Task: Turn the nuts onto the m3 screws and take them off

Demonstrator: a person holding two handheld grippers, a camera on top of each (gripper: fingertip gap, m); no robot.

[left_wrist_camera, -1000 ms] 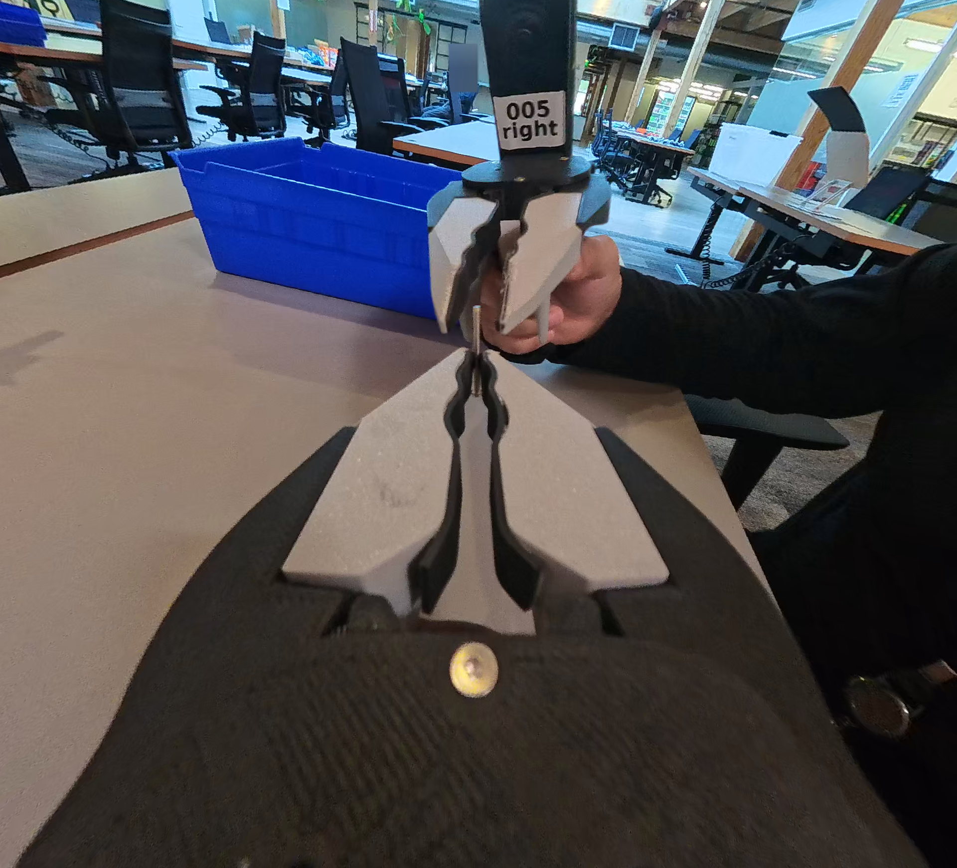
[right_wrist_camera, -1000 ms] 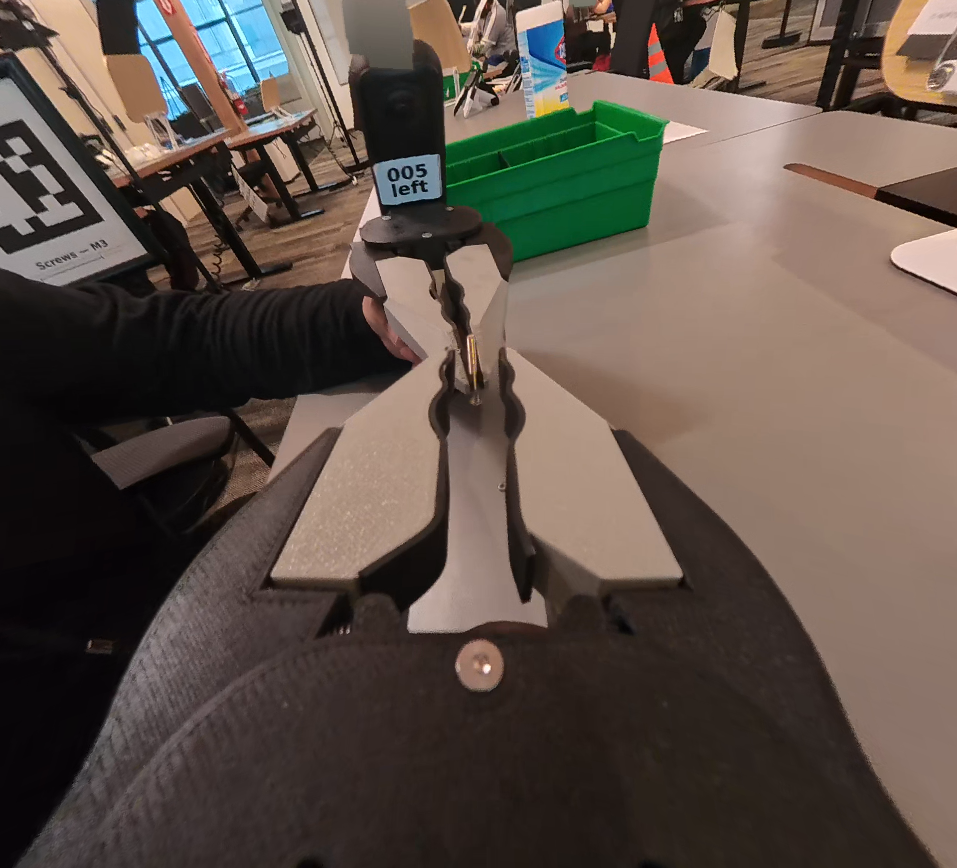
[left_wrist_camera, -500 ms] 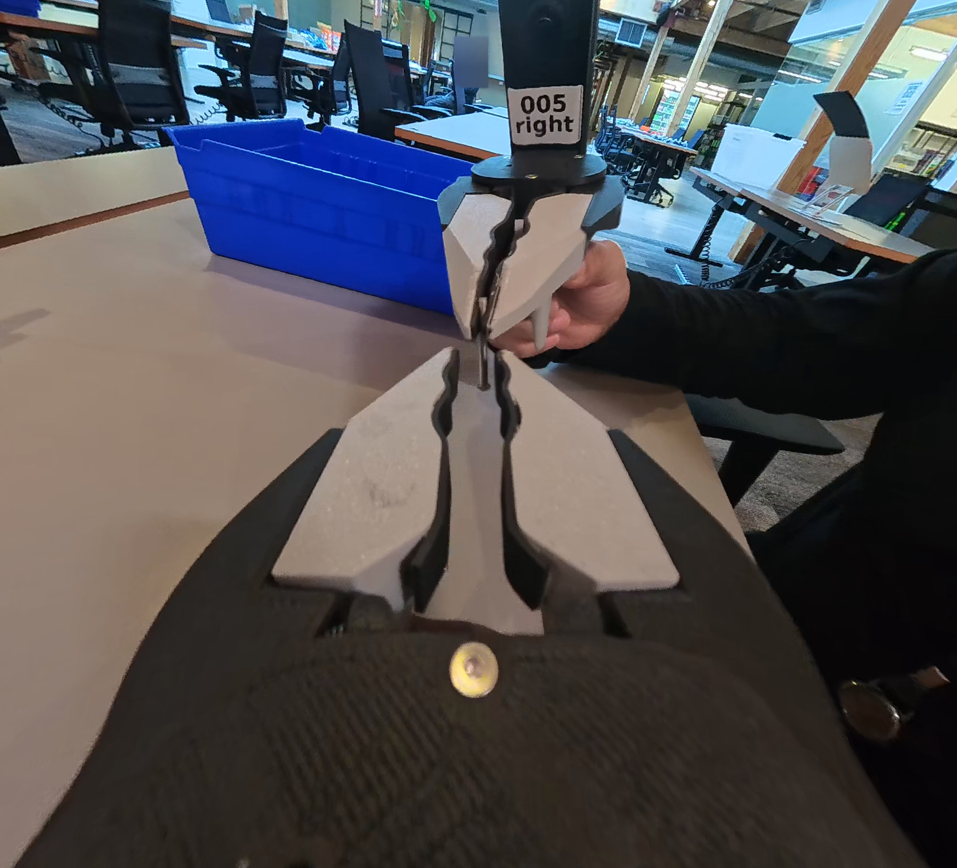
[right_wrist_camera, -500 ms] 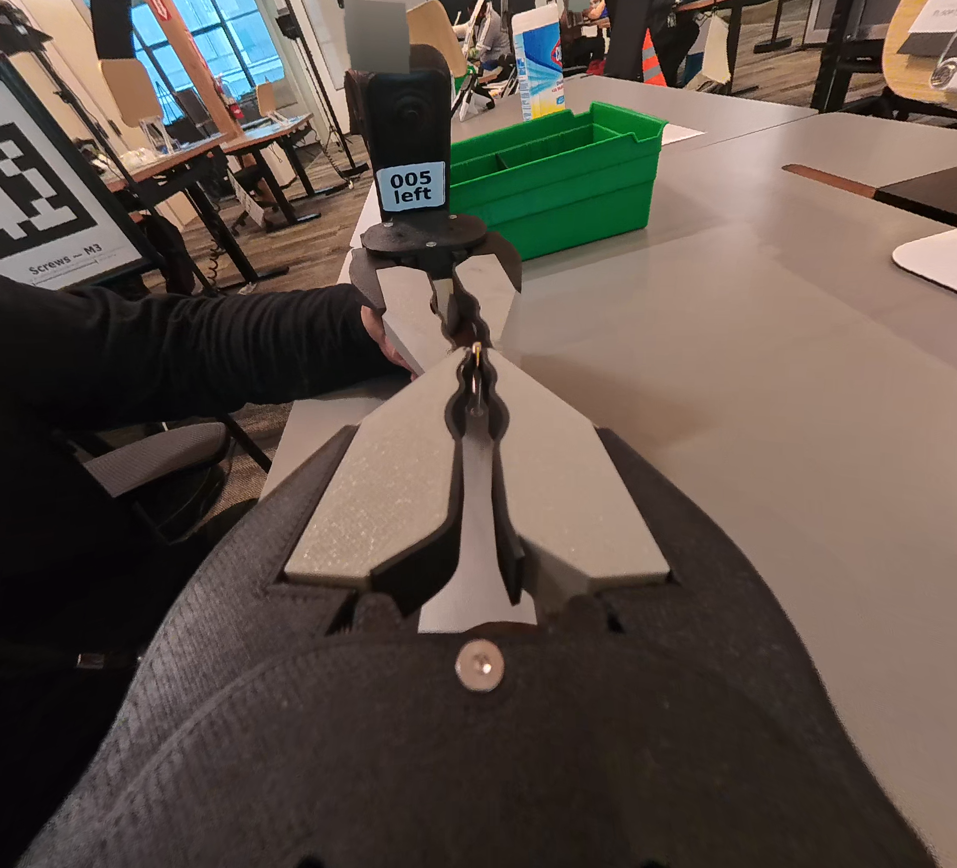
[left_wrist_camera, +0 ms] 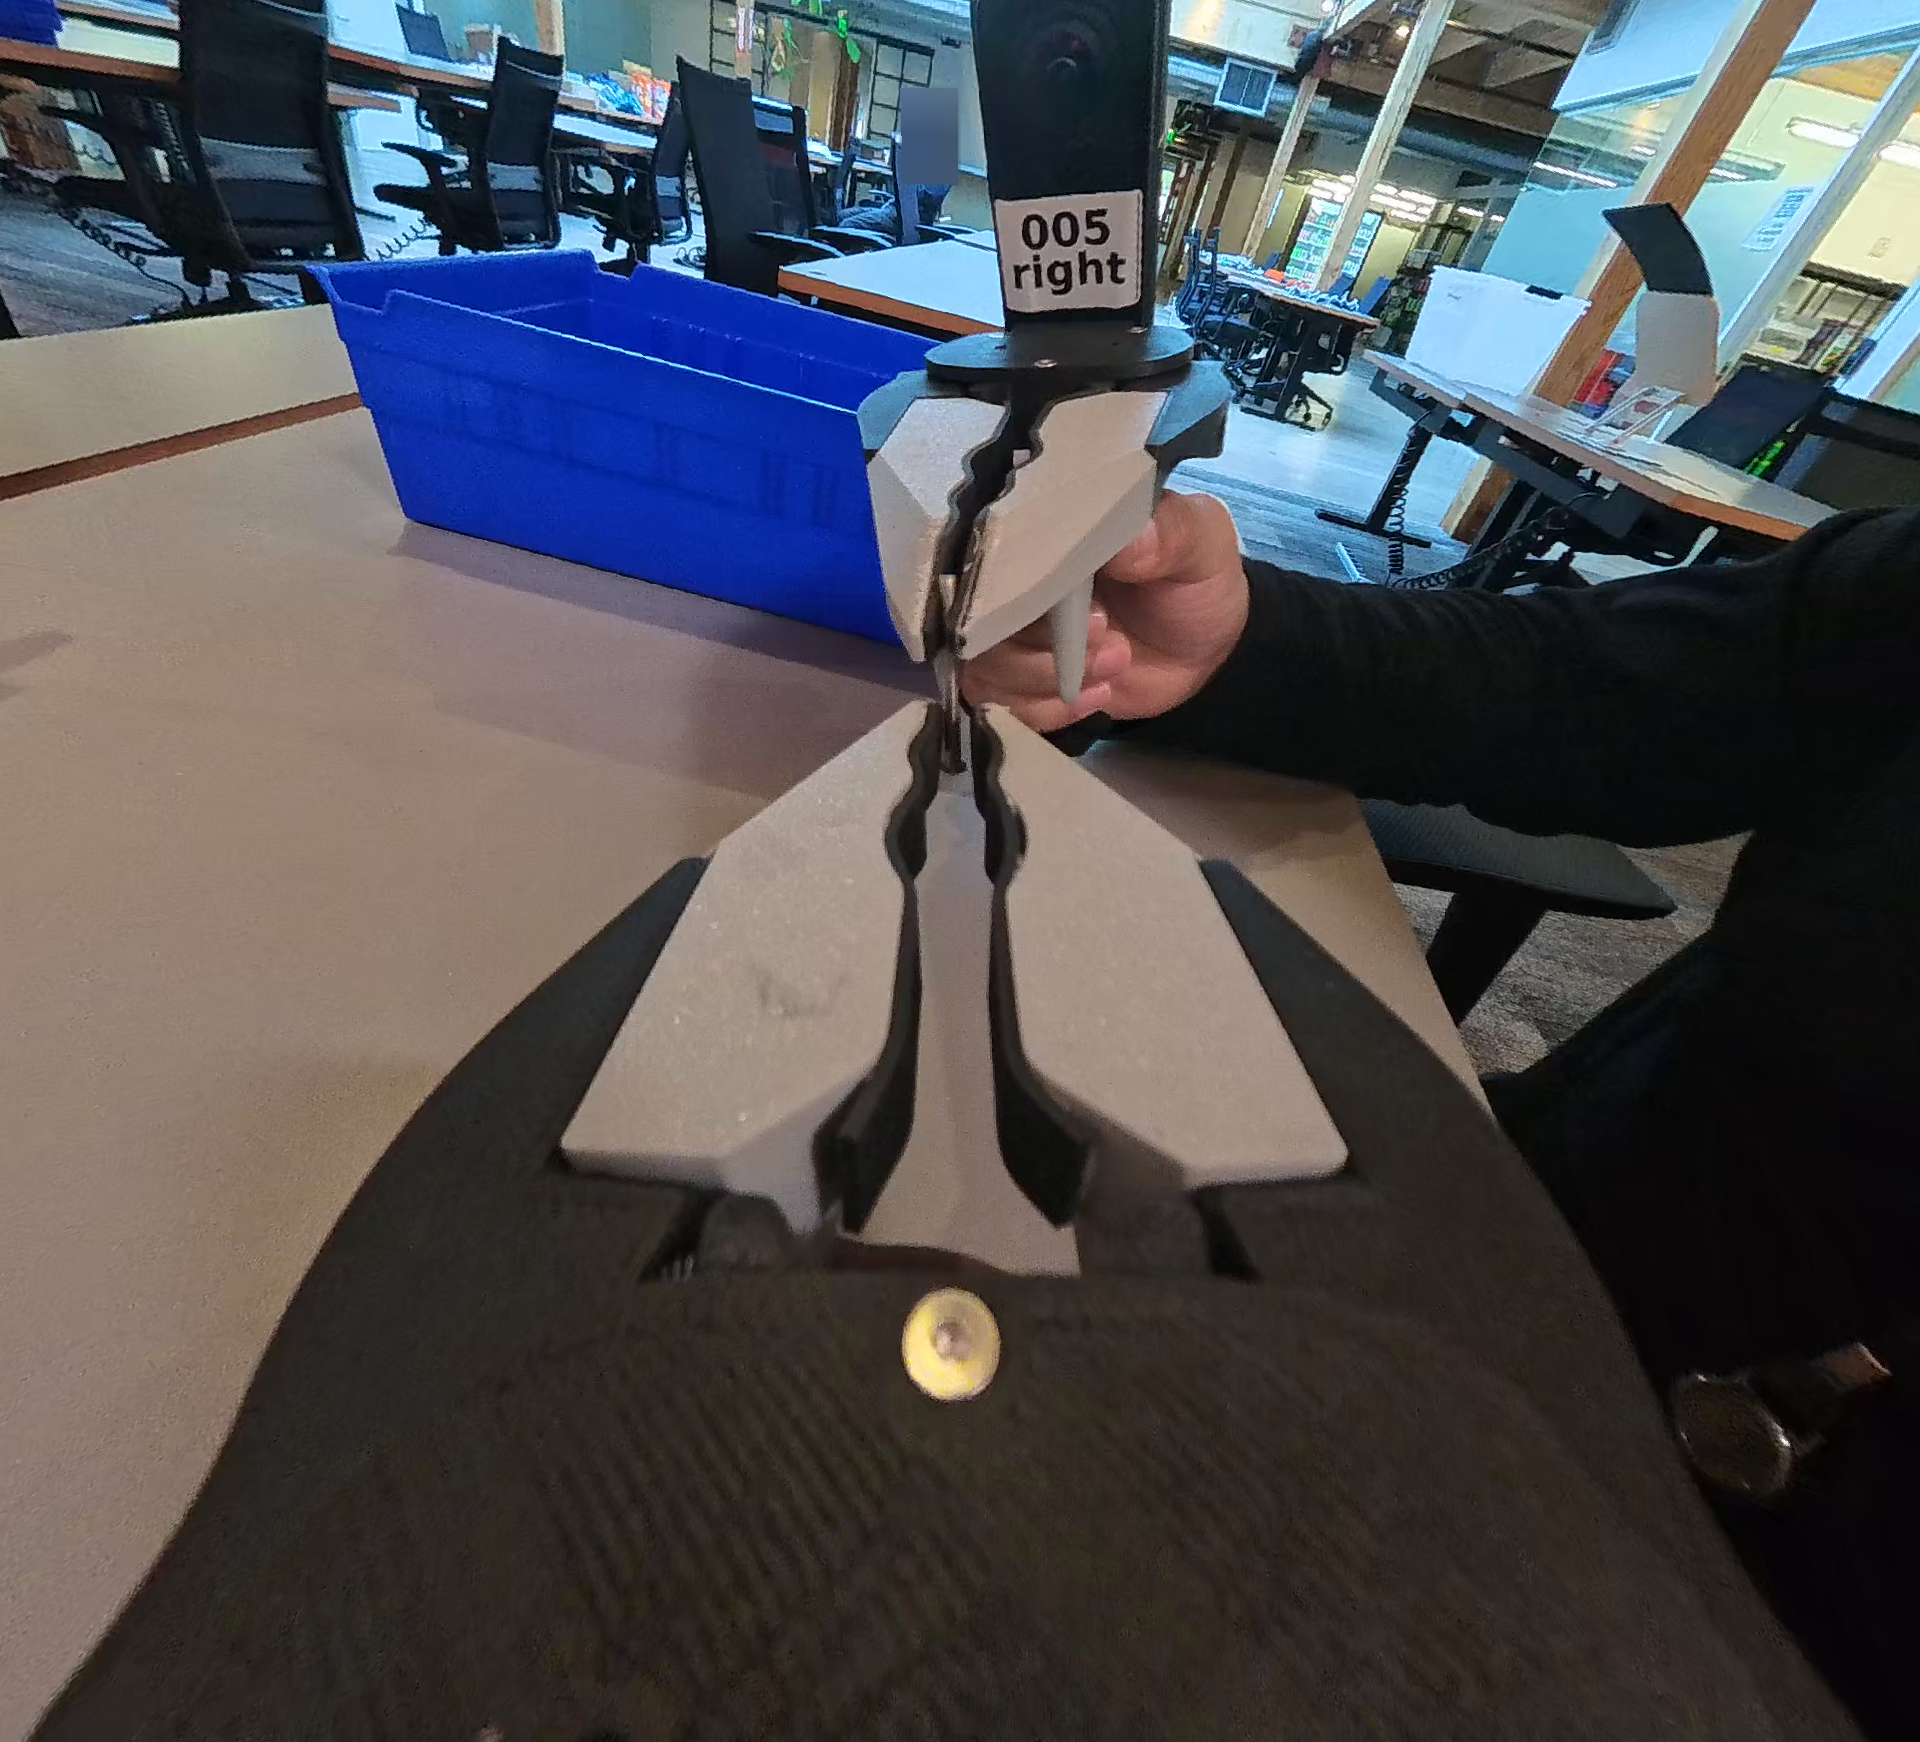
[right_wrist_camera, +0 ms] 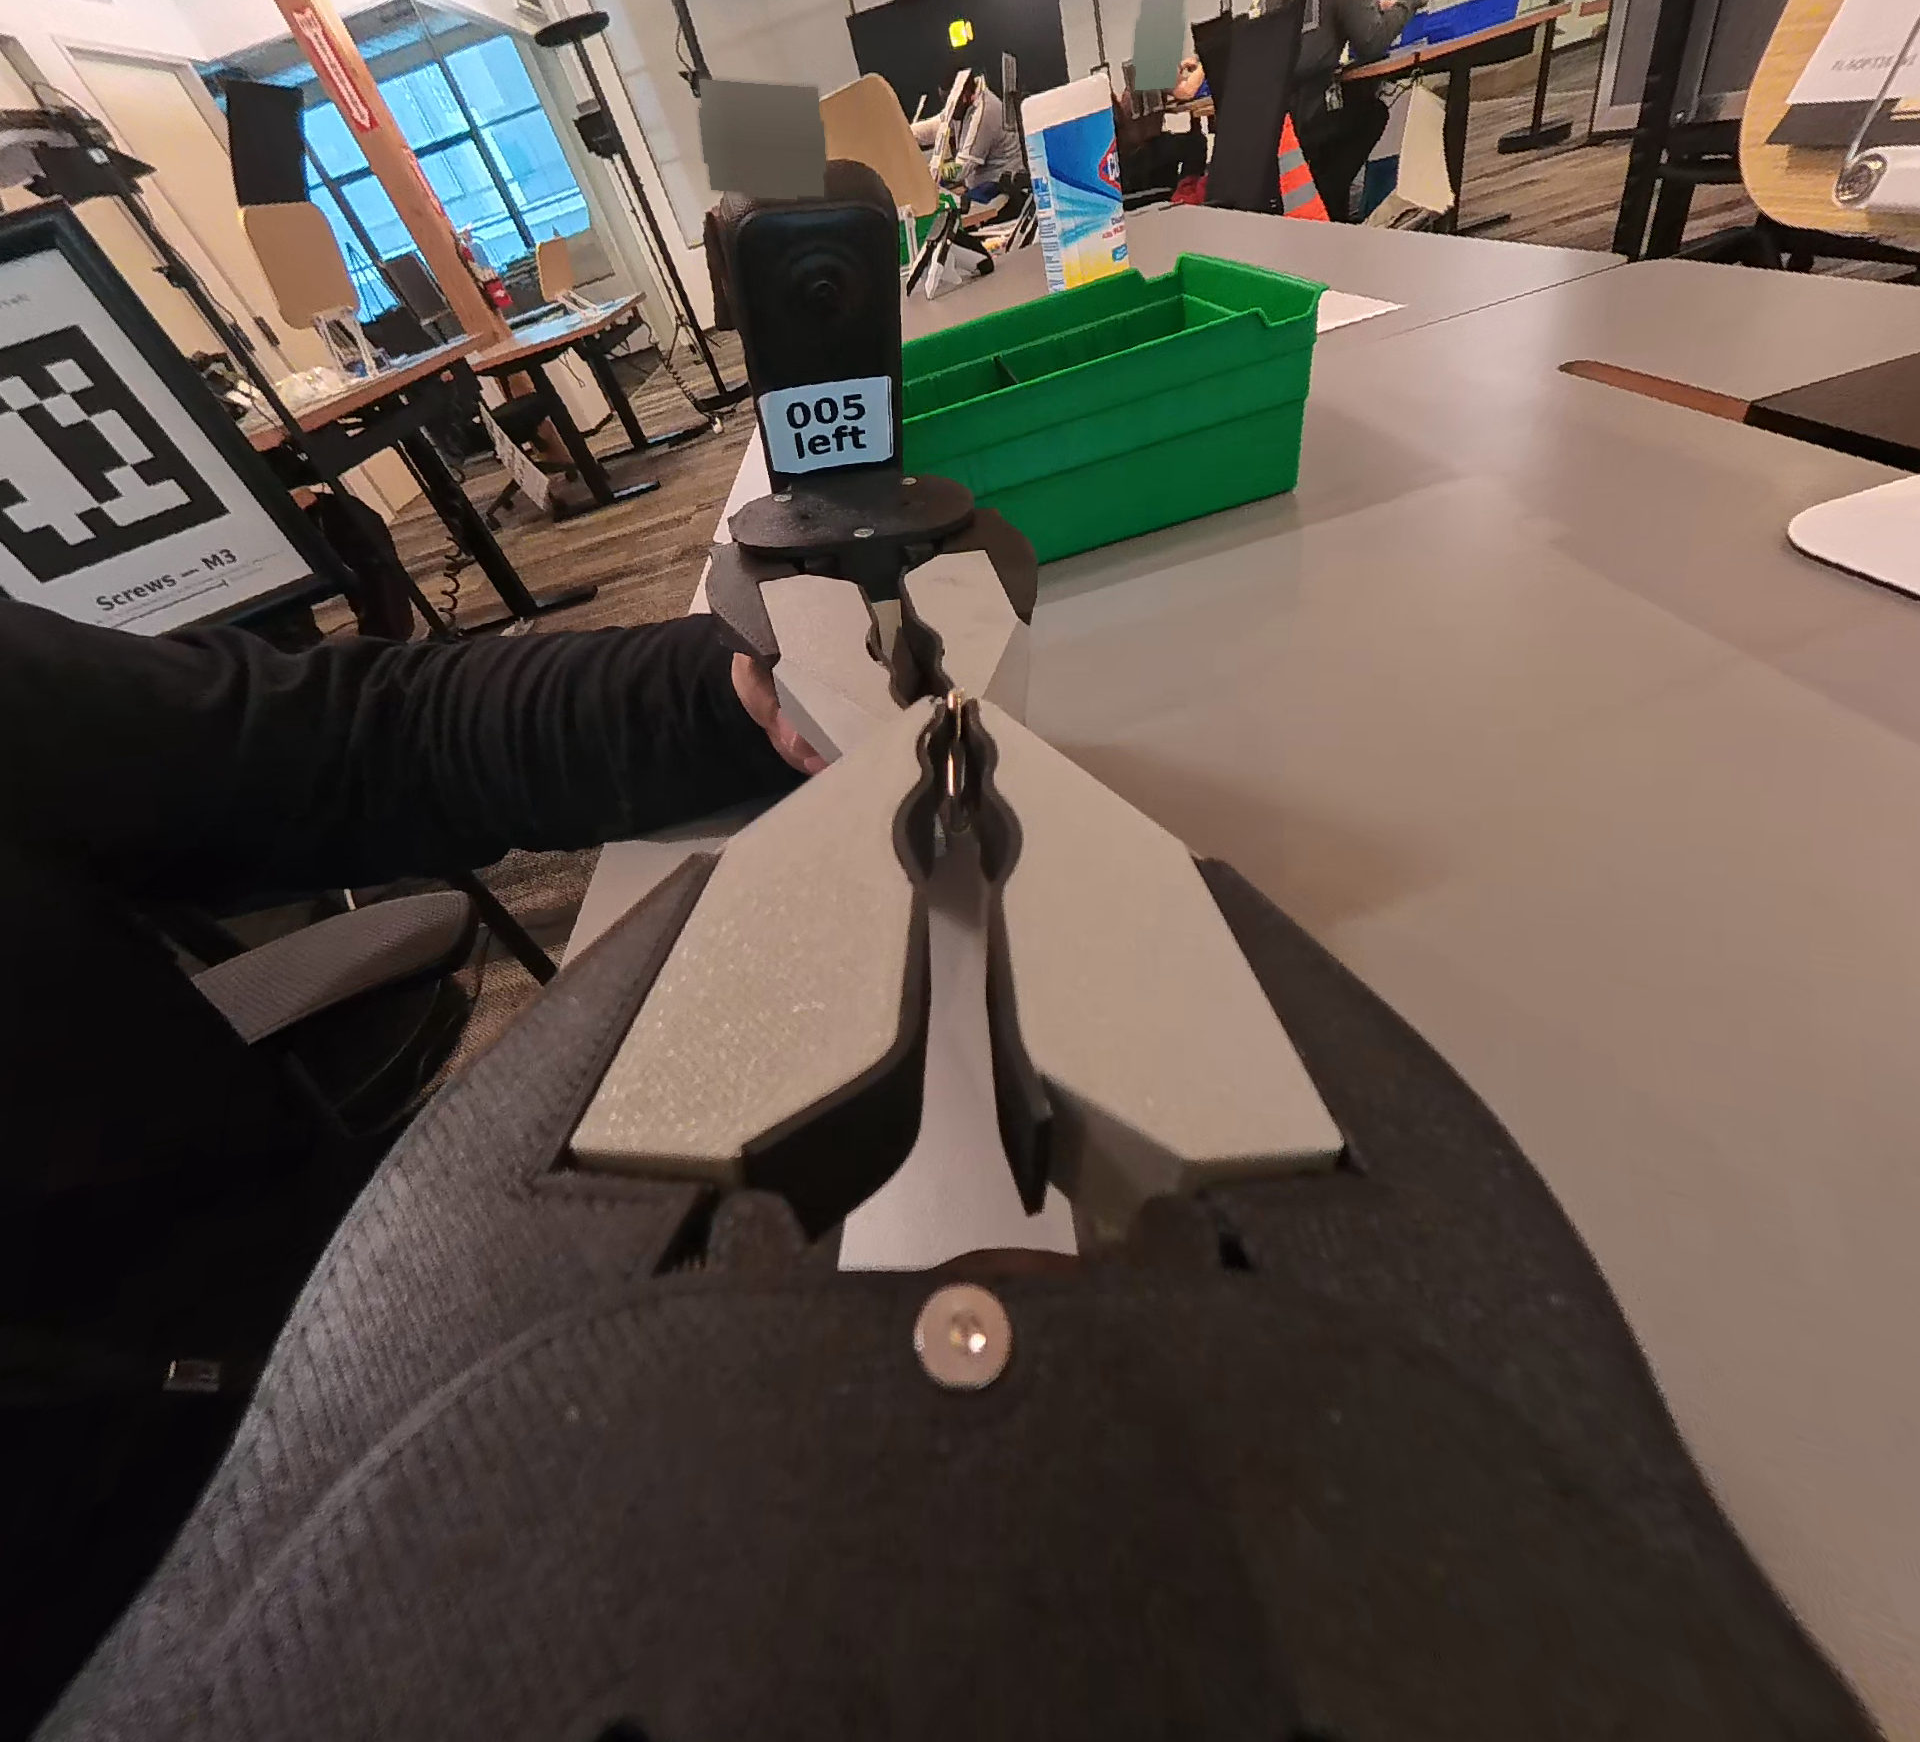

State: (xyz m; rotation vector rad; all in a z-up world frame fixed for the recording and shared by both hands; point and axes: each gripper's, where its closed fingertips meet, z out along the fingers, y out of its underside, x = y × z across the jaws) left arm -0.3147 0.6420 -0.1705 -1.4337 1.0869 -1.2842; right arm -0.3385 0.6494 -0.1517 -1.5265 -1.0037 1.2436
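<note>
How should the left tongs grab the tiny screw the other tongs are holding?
Take the screw by its bare free end, the bit poking out of the right tongs, which already pinch its other end. It points toward the left tongs, so they should come straight on, one finger on each side of the thin shaft.

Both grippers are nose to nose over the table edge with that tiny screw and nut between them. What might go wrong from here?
1. The screw is pinched only at the fingertips of the right gripper; a twist may cock it and cross-thread the nut.
2. The left gripper looks slightly open around the screw's lower end, so the small part there, too small to make out, may drop.
3. They meet near the table edge; a dropped part may roll off.
</note>
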